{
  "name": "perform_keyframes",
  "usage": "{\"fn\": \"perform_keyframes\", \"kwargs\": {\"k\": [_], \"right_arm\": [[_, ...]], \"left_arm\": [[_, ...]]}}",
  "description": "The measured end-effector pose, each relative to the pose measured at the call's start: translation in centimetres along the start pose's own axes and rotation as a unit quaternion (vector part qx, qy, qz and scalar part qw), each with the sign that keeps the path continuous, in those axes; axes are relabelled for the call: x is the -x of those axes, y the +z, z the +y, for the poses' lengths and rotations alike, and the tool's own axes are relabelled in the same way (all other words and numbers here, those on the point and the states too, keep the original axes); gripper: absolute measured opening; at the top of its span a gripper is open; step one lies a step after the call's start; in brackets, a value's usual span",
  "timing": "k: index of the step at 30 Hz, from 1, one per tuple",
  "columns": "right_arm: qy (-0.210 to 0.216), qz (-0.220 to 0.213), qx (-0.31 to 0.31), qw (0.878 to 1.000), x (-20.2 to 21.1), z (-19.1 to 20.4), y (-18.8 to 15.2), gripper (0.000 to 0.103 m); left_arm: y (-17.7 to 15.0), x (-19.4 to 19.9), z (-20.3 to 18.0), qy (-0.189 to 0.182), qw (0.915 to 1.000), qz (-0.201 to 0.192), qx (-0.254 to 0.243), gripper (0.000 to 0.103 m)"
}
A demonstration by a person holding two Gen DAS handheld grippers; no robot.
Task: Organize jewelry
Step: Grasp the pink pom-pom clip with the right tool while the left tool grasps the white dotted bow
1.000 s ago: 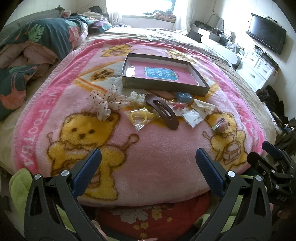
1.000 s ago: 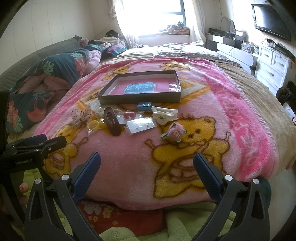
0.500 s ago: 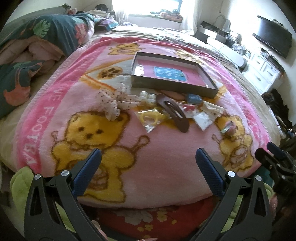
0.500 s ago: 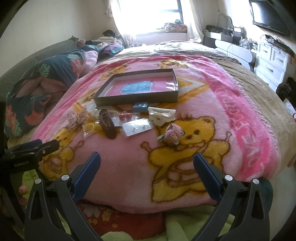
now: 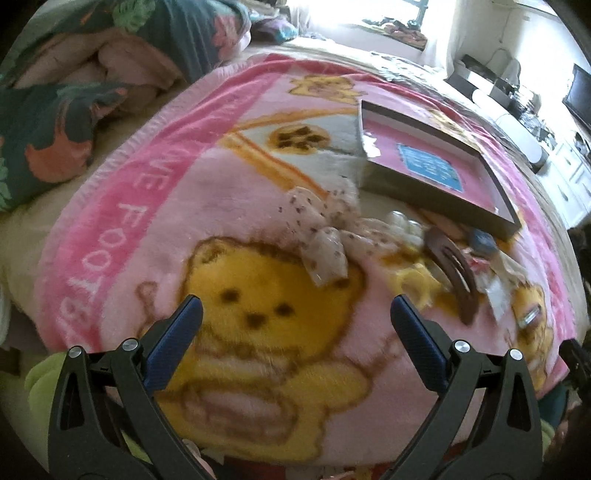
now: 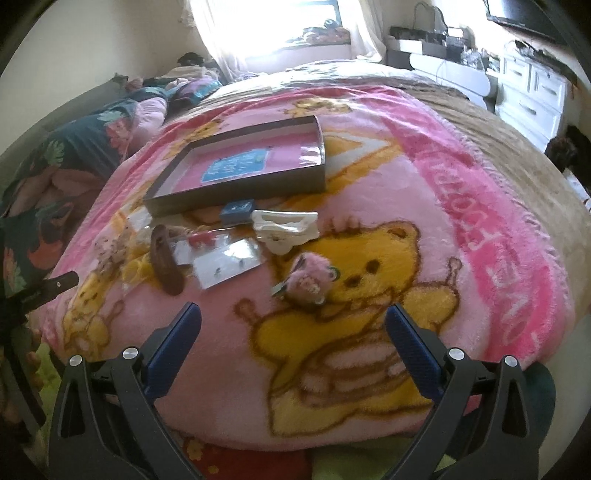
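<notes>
A: Changes? Blanket (image 5: 122,236) fills more of the left view; box (image 6: 236,177) nearer.
B: Both moved in. Left claw (image 5: 295,321) wide open, empty, closer to bow (image 5: 325,236); right claw (image 6: 293,325) wide open, empty, near pink clip (image 6: 310,277).

Daylight floods in from the window (image 6: 273,33) at the far end of the room, and on my right feed it burns out to pure white. The blanket (image 6: 388,192) is evenly lit with soft, faint shadows. My left feed is smeared with motion blur (the small items by the box (image 5: 436,184) lose their edges), while the right is only slightly soft. Both fisheye views bow the bed strongly and darken to black at the corners.
</notes>
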State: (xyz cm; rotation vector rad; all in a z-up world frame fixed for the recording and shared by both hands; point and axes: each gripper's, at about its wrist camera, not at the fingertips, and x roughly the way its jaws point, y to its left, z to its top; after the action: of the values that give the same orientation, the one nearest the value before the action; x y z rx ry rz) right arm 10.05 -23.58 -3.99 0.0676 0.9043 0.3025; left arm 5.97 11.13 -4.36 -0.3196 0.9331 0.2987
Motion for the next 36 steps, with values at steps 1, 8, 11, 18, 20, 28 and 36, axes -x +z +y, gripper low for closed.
{"fn": "perform_keyframes", "kwargs": {"k": [1,8,11,18,20,28,36], "right_arm": [[0.001,0.003,-0.003,1.0,-0.5,-0.3,0.2,0.099],[-0.007,0.022,-0.002,1.0,-3.4,-1.3,0.8,0.099],[-0.006,0.034,-0.004,0.999,-4.7,-1.6,0.7,0.099],[0.013,0.058,-0.031,0.998,-6.8,-2.3,1.0,0.082],[0.017,0.06,-0.04,0.997,-7.1,-2.3,1.1,0.079],[0.036,0.058,-0.053,0.996,-7.8,-2.4,1.5,0.042],[0.054,0.035,-0.038,0.997,-6.9,-2.0,1.9,0.032]], "left_arm": [[0.4,-0.8,0.3,-0.006,1.0,0.007,0.001,0.095],[2.3,-5.8,0.4,-0.037,0.998,0.051,-0.004,0.095],[3.0,-7.4,-0.3,-0.044,0.9973,0.056,-0.016,0.095],[4.2,-9.2,-1.2,-0.04,0.9974,0.052,-0.029,0.09],[4.4,-9.2,-1.2,-0.046,0.9973,0.047,-0.034,0.081],[4.5,-8.9,-1.2,-0.116,0.9921,0.035,-0.034,0.029],[4.3,-7.5,-1.6,-0.14,0.9886,0.024,-0.048,0.017]]}}
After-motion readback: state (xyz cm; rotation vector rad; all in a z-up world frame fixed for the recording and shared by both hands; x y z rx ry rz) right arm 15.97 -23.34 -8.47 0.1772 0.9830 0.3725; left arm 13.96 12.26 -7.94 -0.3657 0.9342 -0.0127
